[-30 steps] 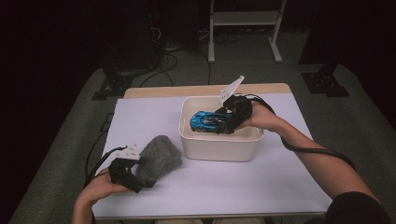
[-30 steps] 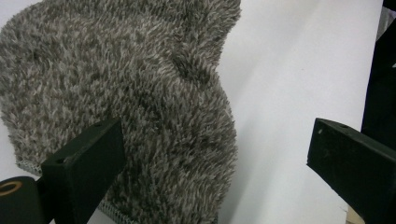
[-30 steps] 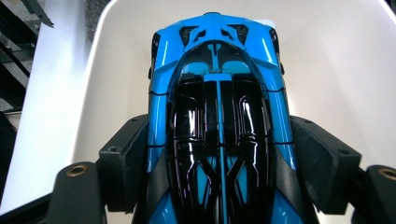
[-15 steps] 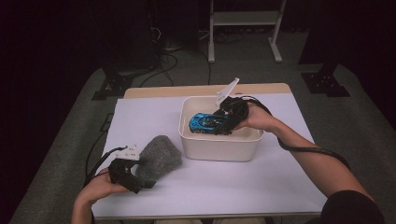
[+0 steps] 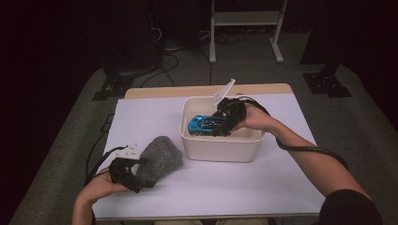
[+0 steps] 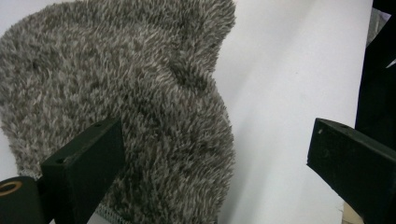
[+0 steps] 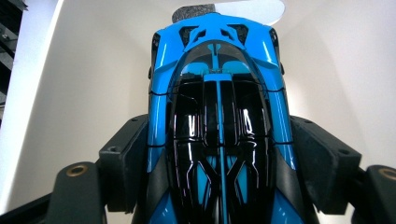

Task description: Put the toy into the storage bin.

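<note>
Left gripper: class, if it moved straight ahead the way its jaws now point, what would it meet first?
Most likely the fuzzy grey cloth. The left gripper is open, and the cloth lies just ahead on the white table, already reaching between the jaws; exact depth is unclear.

The high view looks down and forward over the white-covered table (image 5: 281, 183); both gripper views sit close, sharing that surface.

A blue-and-black toy car (image 7: 217, 116), a cream-white bin (image 5: 220, 147), a mottled grey-brown fuzzy cloth (image 6: 140, 102).
</note>
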Tool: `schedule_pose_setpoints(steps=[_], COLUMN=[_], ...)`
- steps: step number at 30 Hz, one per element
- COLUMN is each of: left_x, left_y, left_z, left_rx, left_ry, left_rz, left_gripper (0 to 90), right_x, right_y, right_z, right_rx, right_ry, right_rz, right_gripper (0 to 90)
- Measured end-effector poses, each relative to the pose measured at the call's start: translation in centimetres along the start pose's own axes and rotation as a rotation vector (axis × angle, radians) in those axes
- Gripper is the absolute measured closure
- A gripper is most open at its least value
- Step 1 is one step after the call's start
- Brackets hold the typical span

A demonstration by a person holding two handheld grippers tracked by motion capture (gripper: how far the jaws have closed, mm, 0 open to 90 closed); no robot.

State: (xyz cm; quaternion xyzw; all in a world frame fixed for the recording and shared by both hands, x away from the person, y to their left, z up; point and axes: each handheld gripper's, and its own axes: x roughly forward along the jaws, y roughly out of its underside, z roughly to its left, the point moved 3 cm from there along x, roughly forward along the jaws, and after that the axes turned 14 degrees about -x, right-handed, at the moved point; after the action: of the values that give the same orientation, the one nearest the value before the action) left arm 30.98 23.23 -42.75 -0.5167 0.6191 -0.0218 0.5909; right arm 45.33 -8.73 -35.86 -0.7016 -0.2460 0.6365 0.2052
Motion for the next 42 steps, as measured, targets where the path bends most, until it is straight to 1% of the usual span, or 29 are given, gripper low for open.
schedule_pose_setpoints(steps=[4, 6, 10, 12, 16, 19, 27, 33, 36, 42], left_x=[0.1, 0.1, 0.1, -0.1, -0.3, -0.4, -0.5, -0.7, -0.7, -0.8], left_y=[-0.1, -0.1, 0.1, 0.1, 0.1, 0.1, 0.0, 0.1, 0.2, 0.3], left_z=[0.0, 0.0, 0.0, -0.1, -0.1, -0.2, -0.3, -0.3, -0.3, -0.3], left_rx=[0.004, 0.007, 0.005, 0.0, 0.004, 0.007, 0.012, 0.01, 0.009, 0.011], left_ry=[0.005, 0.006, 0.006, 0.008, 0.011, 0.024, 0.017, 0.016, 0.019, 0.019], left_rz=[0.004, 0.007, 0.007, 0.001, -0.006, -0.014, -0.014, -0.017, -0.015, -0.015], left_gripper=[3.4, 3.3, 3.3, 3.3, 3.3, 3.3, 3.3, 3.3, 3.3, 3.3], right_x=[0.3, 0.4, 0.8, 1.0, 1.3, 1.5, 2.1, 2.6, 2.9, 3.3], right_y=[-0.1, -0.1, -0.2, -0.2, -0.2, -0.1, -0.2, -0.2, -0.1, -0.1], right_z=[-0.2, -0.2, -0.4, -0.4, -0.4, -0.3, -0.3, -0.5, -0.5, -0.6], right_rx=[0.001, -0.001, 0.004, 0.001, 0.005, 0.001, 0.003, 0.002, 0.013, 0.015], right_ry=[-0.002, -0.012, -0.015, -0.018, -0.025, -0.032, -0.043, -0.055, -0.059, -0.068], right_rz=[0.006, 0.013, 0.016, 0.019, 0.028, 0.044, 0.069, 0.077, 0.095, 0.11], right_gripper=[25.2, 25.2, 25.3, 25.2, 25.3, 25.3, 25.2, 25.2, 25.3, 25.2])
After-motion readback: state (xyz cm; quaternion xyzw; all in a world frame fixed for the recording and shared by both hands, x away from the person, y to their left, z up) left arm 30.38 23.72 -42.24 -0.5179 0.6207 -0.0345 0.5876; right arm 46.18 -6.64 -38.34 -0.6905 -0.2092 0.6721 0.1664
